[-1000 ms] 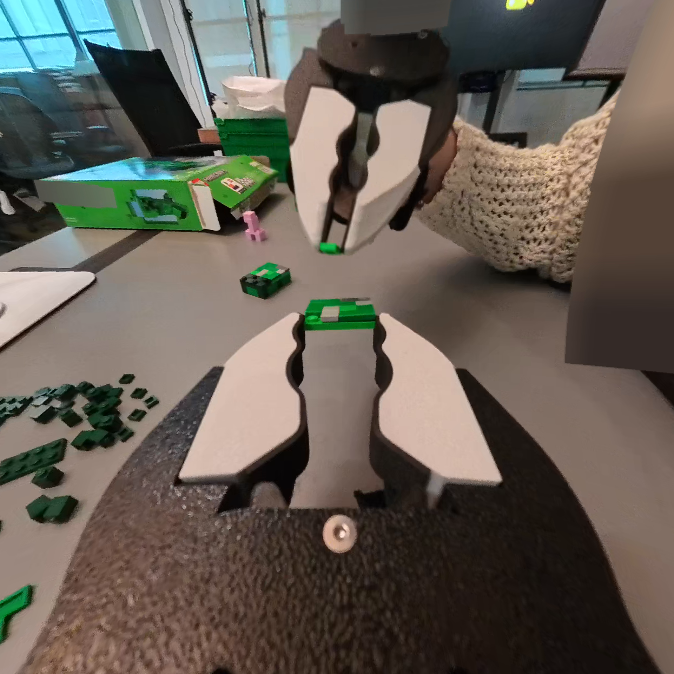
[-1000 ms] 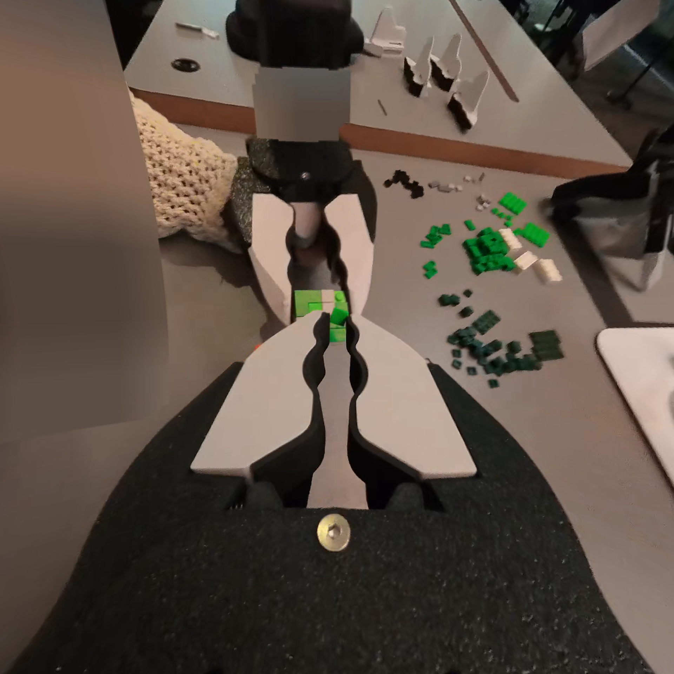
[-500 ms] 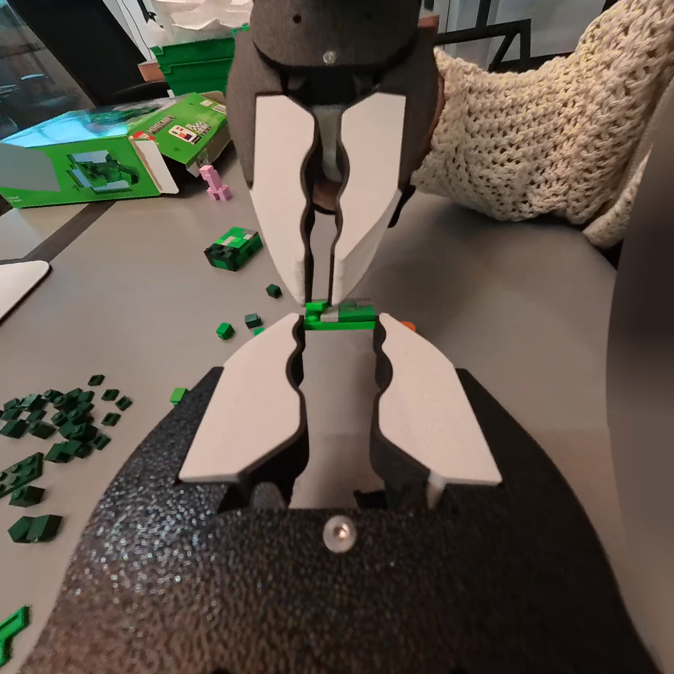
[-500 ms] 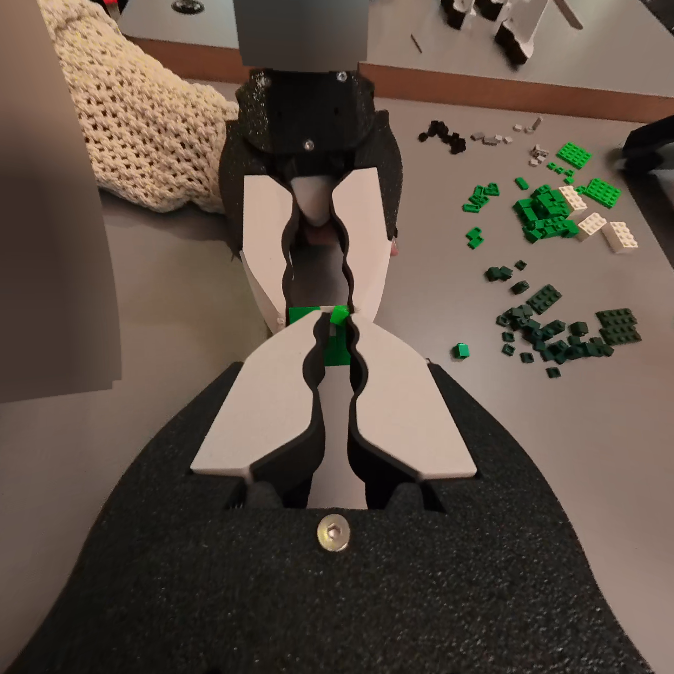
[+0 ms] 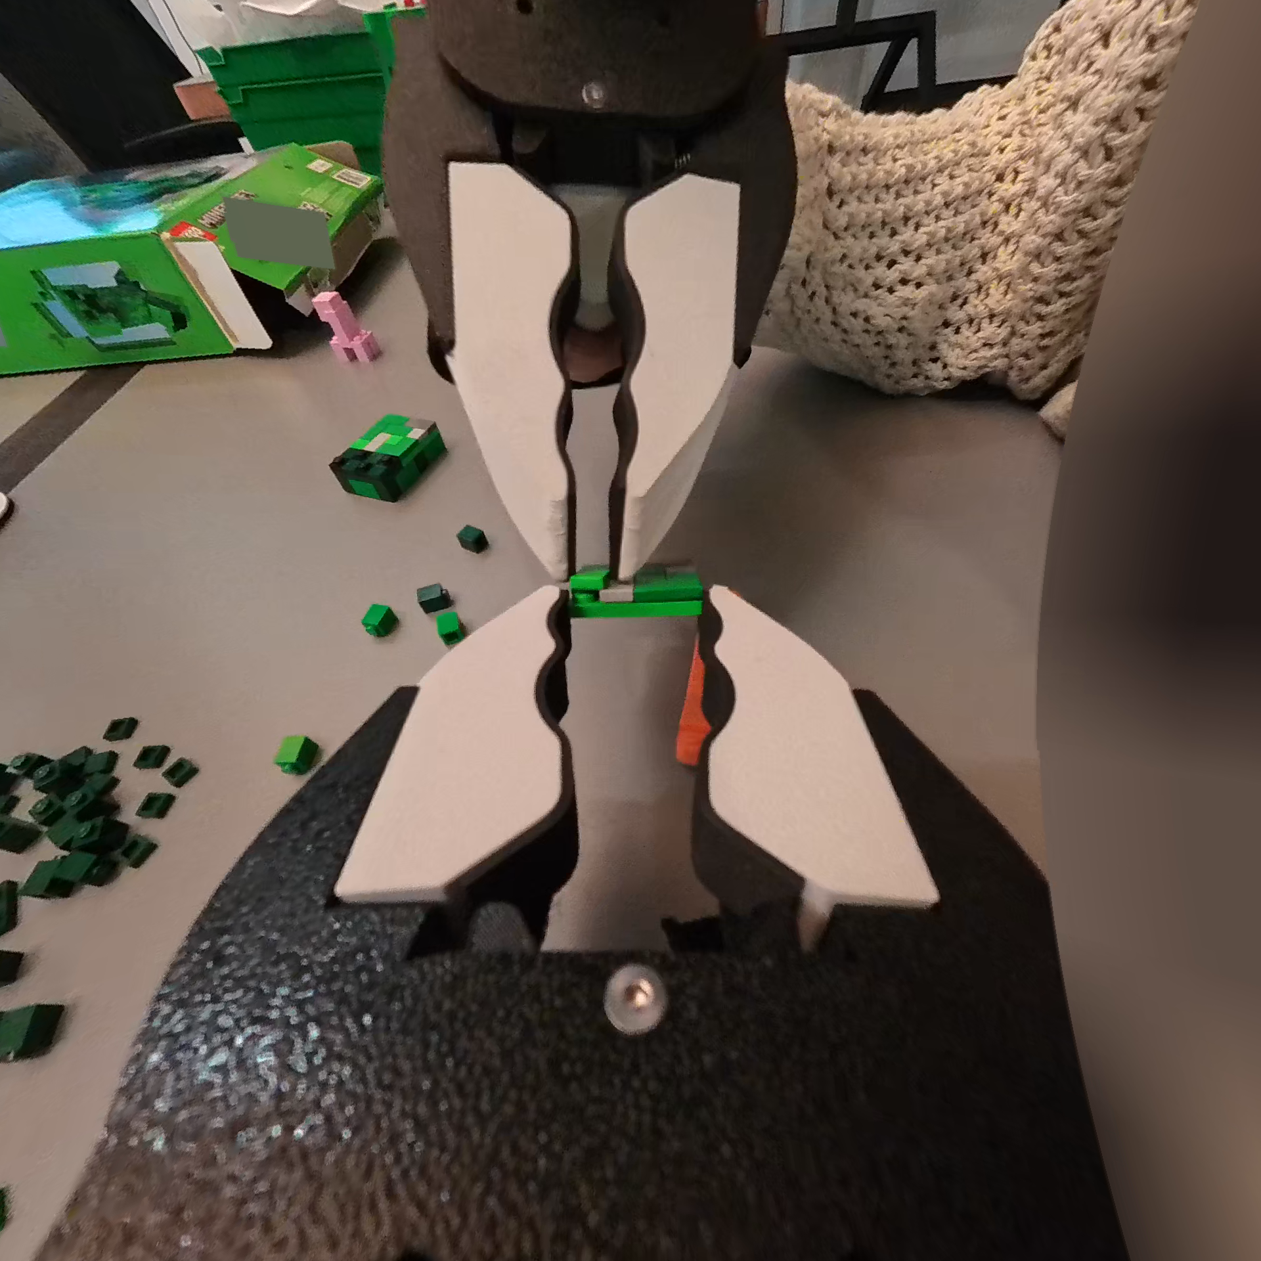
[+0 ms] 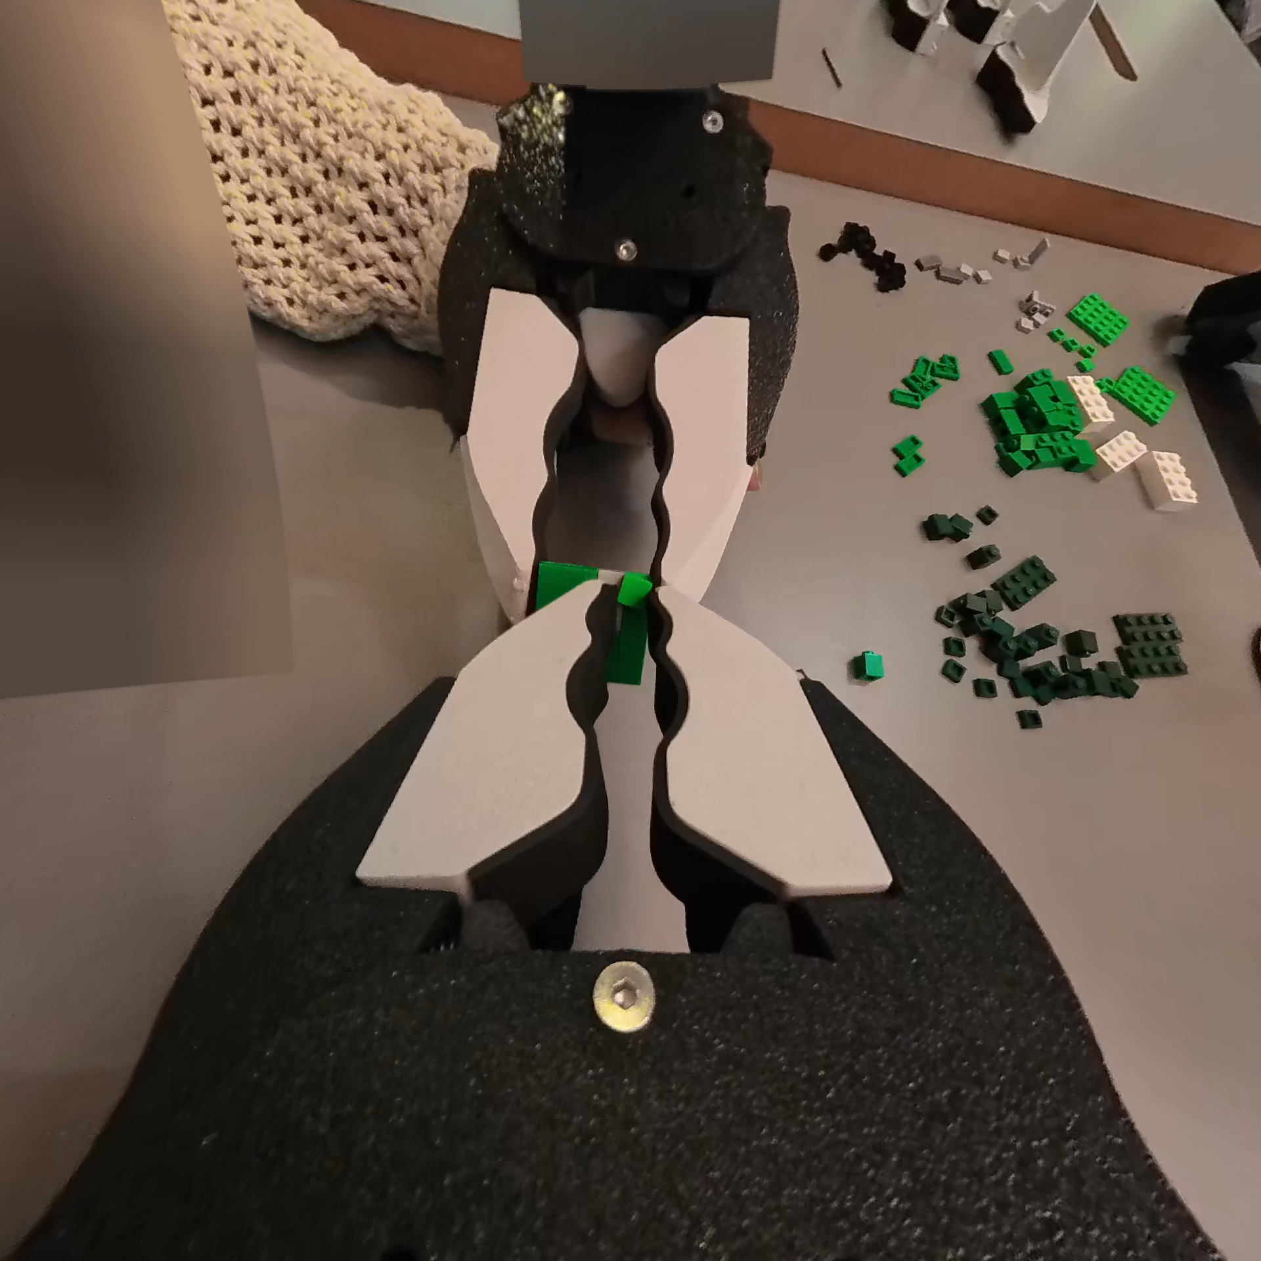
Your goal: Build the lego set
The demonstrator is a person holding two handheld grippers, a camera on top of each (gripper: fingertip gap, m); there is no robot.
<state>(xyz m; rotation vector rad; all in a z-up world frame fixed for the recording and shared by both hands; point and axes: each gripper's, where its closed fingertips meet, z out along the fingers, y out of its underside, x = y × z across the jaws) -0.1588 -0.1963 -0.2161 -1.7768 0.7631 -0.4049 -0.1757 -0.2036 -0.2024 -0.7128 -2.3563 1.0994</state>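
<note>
The left gripper clamps a flat, studded green plate; above the plate, the right gripper pinches a small glossy brick.

Black textured grippers, white fingers, cream knit sleeve

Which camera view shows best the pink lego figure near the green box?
The left wrist view: the pink lego figure stands unobstructed on the table, beside the open end of the green box. The right wrist view does not show it at all.
</note>
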